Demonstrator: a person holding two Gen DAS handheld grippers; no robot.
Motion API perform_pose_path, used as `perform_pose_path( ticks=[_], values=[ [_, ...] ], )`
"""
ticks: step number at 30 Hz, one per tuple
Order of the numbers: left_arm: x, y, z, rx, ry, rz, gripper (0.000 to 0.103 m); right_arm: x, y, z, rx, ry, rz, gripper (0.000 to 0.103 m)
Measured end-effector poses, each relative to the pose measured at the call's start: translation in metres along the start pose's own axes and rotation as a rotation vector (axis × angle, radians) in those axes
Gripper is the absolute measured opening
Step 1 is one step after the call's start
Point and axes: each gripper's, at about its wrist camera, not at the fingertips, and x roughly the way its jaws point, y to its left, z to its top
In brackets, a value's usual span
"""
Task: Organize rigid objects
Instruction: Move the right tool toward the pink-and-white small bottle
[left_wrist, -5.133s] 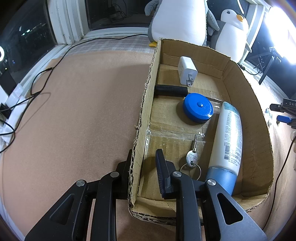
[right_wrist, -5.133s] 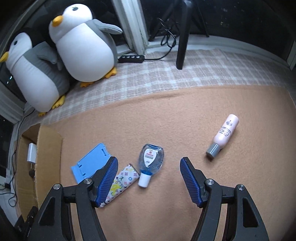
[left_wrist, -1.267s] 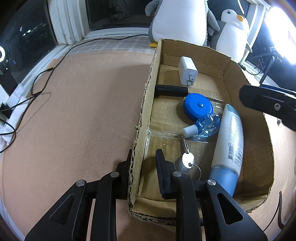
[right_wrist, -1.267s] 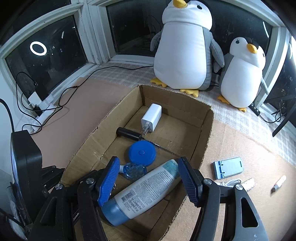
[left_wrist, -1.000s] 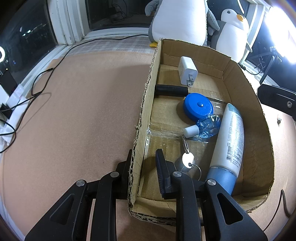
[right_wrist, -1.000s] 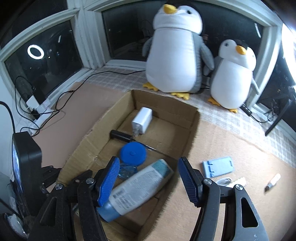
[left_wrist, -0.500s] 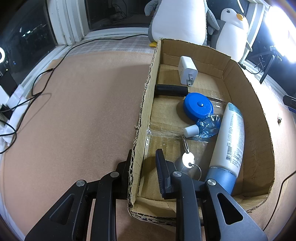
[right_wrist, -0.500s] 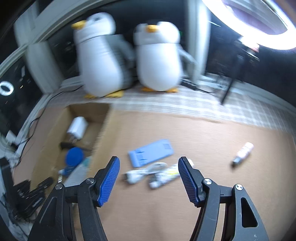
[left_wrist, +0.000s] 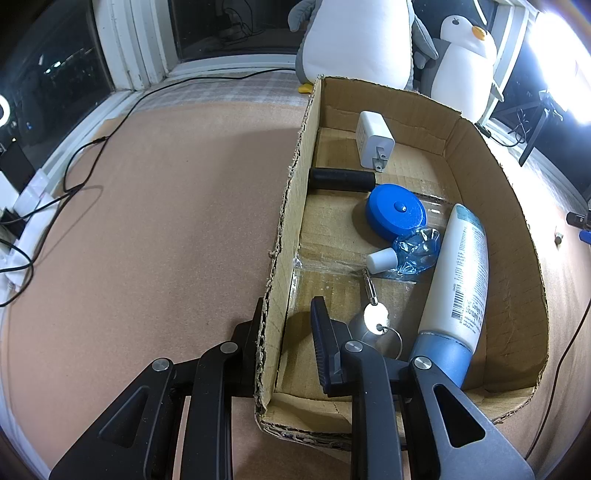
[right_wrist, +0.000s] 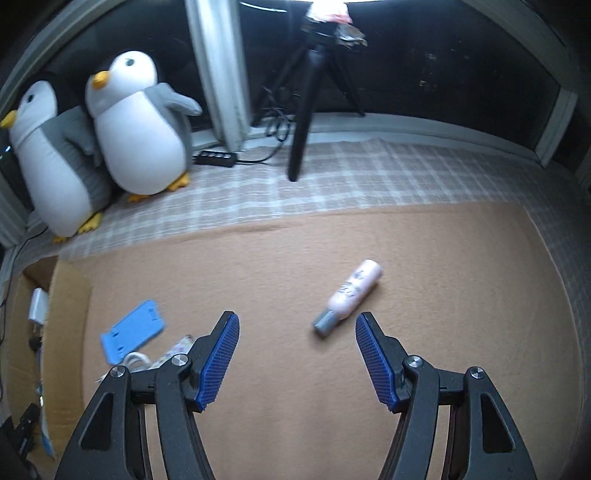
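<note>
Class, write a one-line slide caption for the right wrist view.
Open right gripper hovers over tan mat, facing pink bottle; blue phone stand lies left.

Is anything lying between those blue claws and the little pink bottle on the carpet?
Nothing visible does. The right gripper is open, and the pink bottle lies just ahead, toward its right finger, with only bare carpet between them.

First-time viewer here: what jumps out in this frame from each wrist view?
In the left wrist view, the cardboard box holding a white lotion bottle, a blue round case and a white charger, with the left tongs straddling its near wall. In the right wrist view, two plush penguins by the window, and a pink bottle lying on the tan mat ahead of the open right tongs.
</note>
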Motion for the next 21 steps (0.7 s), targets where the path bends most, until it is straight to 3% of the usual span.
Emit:
perform_pose_path(
  ticks=[17, 21],
  values=[
    [0.000, -0.001, 0.001, 0.000, 0.001, 0.001, 0.020, 0.043, -0.023, 0.018, 0.090, 0.081, -0.036, 0.061],
    [0.000, -0.002, 0.001, 0.000, 0.000, 0.002, 0.020, 0.048, -0.029, 0.021, 0.108, 0.099, -0.031, 0.056]
  ],
)
